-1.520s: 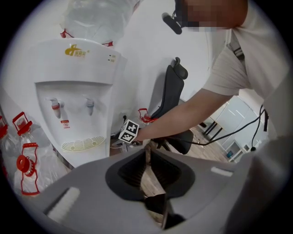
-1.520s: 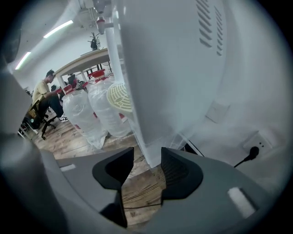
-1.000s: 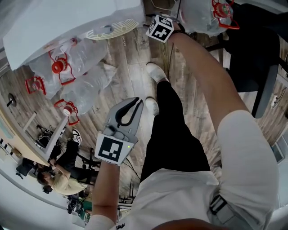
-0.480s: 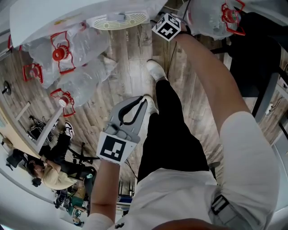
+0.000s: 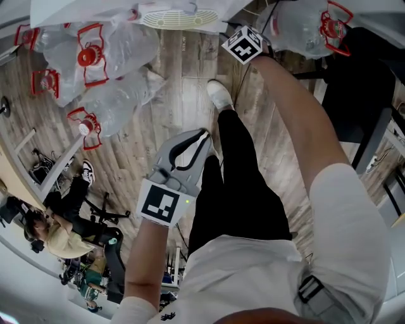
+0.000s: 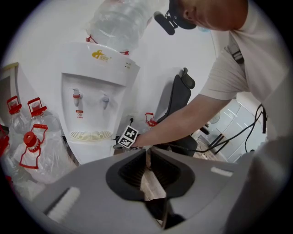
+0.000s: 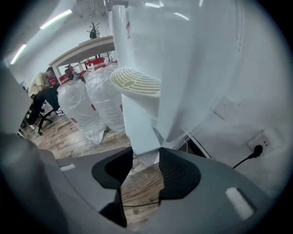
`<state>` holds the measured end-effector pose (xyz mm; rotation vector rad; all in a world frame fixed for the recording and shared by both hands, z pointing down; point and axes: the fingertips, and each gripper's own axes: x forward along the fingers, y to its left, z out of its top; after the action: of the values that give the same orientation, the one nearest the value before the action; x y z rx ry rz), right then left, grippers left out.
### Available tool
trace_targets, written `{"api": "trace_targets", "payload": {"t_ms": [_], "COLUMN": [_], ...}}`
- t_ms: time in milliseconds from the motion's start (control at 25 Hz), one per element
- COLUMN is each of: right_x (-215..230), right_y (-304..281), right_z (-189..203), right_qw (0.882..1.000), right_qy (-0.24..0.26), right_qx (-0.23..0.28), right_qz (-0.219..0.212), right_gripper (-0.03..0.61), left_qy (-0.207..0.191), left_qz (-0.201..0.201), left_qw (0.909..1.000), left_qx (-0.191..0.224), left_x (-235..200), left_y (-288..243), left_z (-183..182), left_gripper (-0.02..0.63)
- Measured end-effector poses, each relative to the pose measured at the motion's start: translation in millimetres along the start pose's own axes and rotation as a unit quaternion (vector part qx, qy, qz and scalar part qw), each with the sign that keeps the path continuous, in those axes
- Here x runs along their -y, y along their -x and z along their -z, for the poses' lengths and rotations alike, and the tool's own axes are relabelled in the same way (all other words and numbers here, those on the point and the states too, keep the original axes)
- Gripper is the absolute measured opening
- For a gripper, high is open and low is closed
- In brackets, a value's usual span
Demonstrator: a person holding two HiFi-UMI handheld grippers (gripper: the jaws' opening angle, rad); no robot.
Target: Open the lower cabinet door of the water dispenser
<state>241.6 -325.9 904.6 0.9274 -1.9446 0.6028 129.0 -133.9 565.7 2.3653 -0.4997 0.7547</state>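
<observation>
- Head view: my left gripper (image 5: 201, 134) hangs in the middle of the frame over the wooden floor (image 5: 183, 95), clenched on nothing and well apart from the work. My right gripper (image 5: 242, 43) reaches to the top edge, just beside the water dispenser (image 5: 95, 9) and below its drip tray (image 5: 177, 18). The cabinet front is hidden here. Water bottles (image 5: 107, 57) lie at the upper left.
- Left gripper view: my jaws are pressed together and empty. The dispenser stands at the left of the frame. Its lower cabinet door (image 6: 89, 151) sits under the drip grille, with the right gripper's marker cube right at its edge.
- Right gripper view: my jaws are closed on the bottom corner of a white panel at lower centre, which I take to be the door's free edge (image 7: 139, 130). A V-shaped gap beside it suggests the door has just begun to part from the body.
- Progress, as I judge it: the grip is made and the swing has barely started. Pulling the door wide is left.
</observation>
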Motion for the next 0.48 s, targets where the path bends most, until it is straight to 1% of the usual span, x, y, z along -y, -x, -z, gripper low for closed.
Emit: {"api": "trace_targets", "payload": {"t_ms": [160,480], "right_x": [-15.8,-41.0], "right_y": [1.3,4.1], "right_z": [5.1,14.3], "right_qw": [1.000,1.000], "right_qy": [-0.010,-0.016], "right_qx": [-0.005,-0.018], "right_qz": [0.002,0.002], "right_gripper": [0.175,0.173], "left_qy": [0.004,0.015], "left_qz": [-0.005,-0.018], "left_qw": [1.0000,0.9995], "left_qx": [0.007,0.022], "left_x": [0.5,4.3], "left_y": [10.3,30.0], "left_z": [5.0,21.9], "left_gripper": [0.060,0.060]}}
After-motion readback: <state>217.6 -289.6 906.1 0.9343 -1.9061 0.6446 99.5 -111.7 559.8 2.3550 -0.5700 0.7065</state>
